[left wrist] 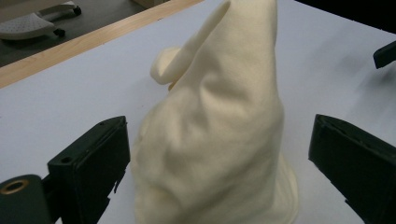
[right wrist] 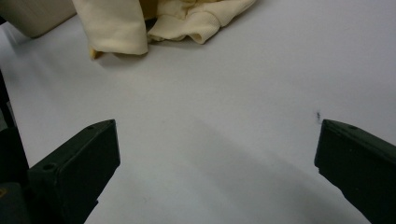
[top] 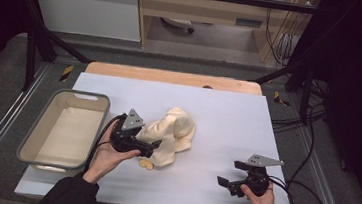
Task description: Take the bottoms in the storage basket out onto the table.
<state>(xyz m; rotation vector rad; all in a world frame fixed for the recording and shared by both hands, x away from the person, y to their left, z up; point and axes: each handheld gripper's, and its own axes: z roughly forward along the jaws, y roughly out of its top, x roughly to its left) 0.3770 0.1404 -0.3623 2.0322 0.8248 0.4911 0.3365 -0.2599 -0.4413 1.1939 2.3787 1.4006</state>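
Note:
A crumpled cream cloth (top: 173,131) lies in a heap at the middle of the white table cover (top: 228,111). My left gripper (top: 152,147) is at the heap's near left side, held by a hand. In the left gripper view its jaws stand wide apart on either side of the cloth (left wrist: 219,130), which rises between them unclamped. My right gripper (top: 230,173) rests near the front right edge, open, over bare table. The right gripper view has the cloth (right wrist: 140,18) farther off, beyond its open jaws. A small yellow bit (top: 147,165) pokes out under the cloth's near edge.
A grey-rimmed rectangular bin (top: 32,138) with a pale inside stands at the left of the table, close to my left hand. A wooden table edge (top: 171,76) runs along the back. Cables (top: 306,189) trail off the right side. A tip of the right gripper's jaw (left wrist: 385,53) shows in the left gripper view.

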